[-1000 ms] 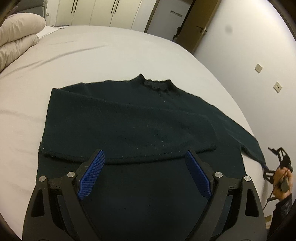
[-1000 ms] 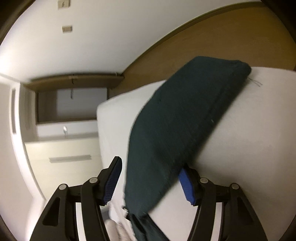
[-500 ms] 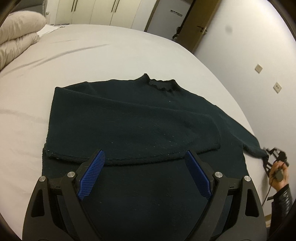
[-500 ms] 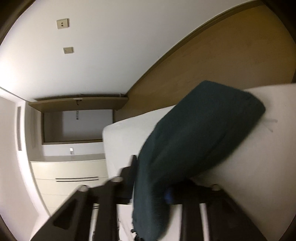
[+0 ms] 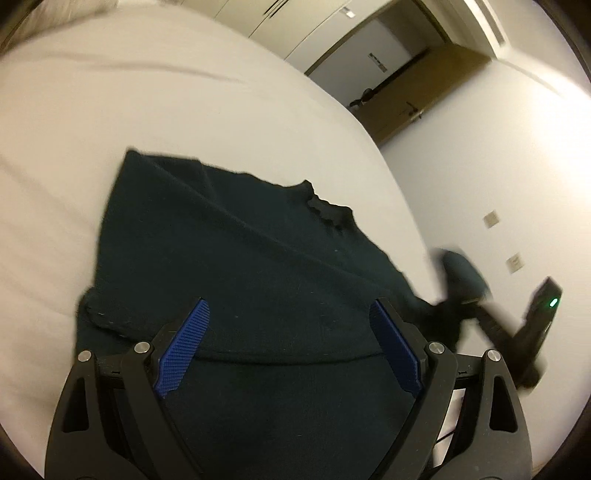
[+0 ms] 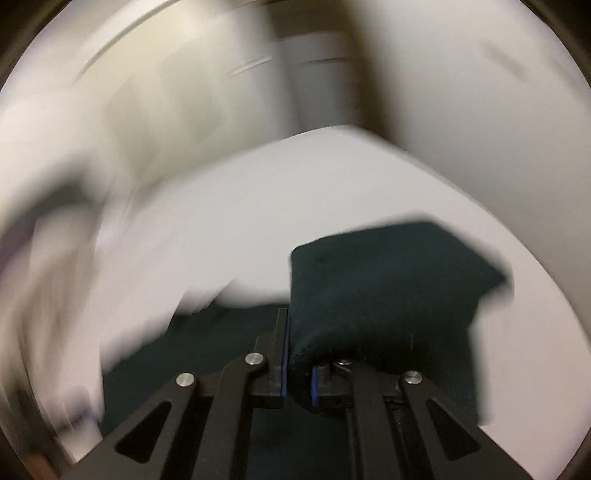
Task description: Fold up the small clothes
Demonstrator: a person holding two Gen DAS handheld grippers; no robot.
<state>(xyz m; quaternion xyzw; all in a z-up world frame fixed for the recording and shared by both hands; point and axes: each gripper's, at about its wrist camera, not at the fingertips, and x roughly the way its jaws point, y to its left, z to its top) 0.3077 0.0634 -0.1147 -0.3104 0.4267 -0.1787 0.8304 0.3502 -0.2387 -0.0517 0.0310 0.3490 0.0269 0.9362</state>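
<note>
A dark green sweater (image 5: 258, 277) lies flat on the white bed (image 5: 147, 110), collar away from me, with one sleeve folded across the chest. My left gripper (image 5: 290, 306) hovers open over the sweater's lower half, nothing between its blue pads. At the right edge of the bed my right gripper (image 5: 458, 295) appears blurred, carrying the other sleeve (image 5: 461, 269). In the right wrist view the jaws of my right gripper (image 6: 298, 354) are closing and pinch the sleeve's cuff end (image 6: 388, 288), which drapes over the right finger above the sweater body (image 6: 221, 332).
A brown door (image 5: 413, 99) and white wardrobe fronts (image 5: 295, 33) stand beyond the bed. The white wall on the right carries two sockets (image 5: 515, 263). The bed's edge runs close to that wall. The right wrist view is heavily motion-blurred.
My right gripper closed on the sleeve, lifted it off the bed edge and swung in over the sweater. My left gripper moved and rolled, staying open above the sweater.
</note>
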